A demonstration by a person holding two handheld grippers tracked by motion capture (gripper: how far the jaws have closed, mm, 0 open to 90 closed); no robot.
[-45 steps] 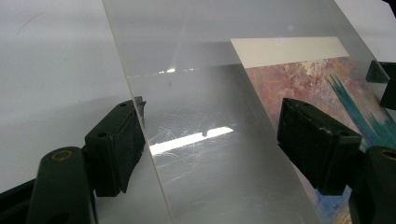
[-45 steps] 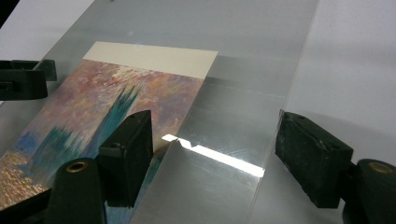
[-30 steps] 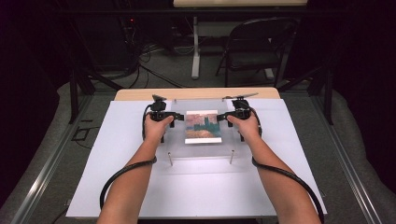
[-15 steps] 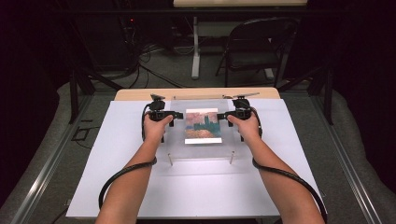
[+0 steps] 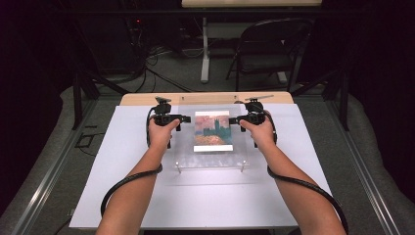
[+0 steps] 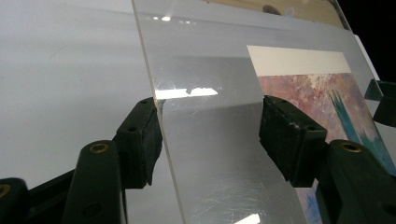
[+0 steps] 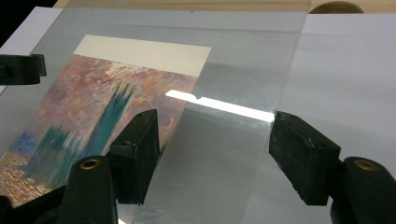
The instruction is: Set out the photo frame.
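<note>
The clear acrylic sheet (image 5: pixel 211 139) lies flat in the far middle of the white table cover (image 5: pixel 122 196), with small standoffs at its near corners, and a painted print (image 5: pixel 212 130) lies in its middle. The print shows a blue-green tower against a pink and orange sky, and it has a cream band along its far edge. In the high view the left gripper (image 5: pixel 182 119) is at the left edge of the sheet and the right gripper (image 5: pixel 235 120) is at the right edge, each held in a hand, with a black cable (image 5: pixel 122 183) trailing back along the forearm. The left gripper view shows what the high view does not: the sheet's edge (image 6: pixel 159 121) passes between the two black jaws, with fine scratches and a bright reflection on the plastic. One jaw is against that edge and the other stands over the sheet, near the print. These jaws have just been closing, but they are open and not pressing the sheet. The right gripper view shows the same on the other side: the sheet's edge (image 7: pixel 280 93) is between wide-apart jaws that have just been closing a little, and the pads do not clamp it.
</note>
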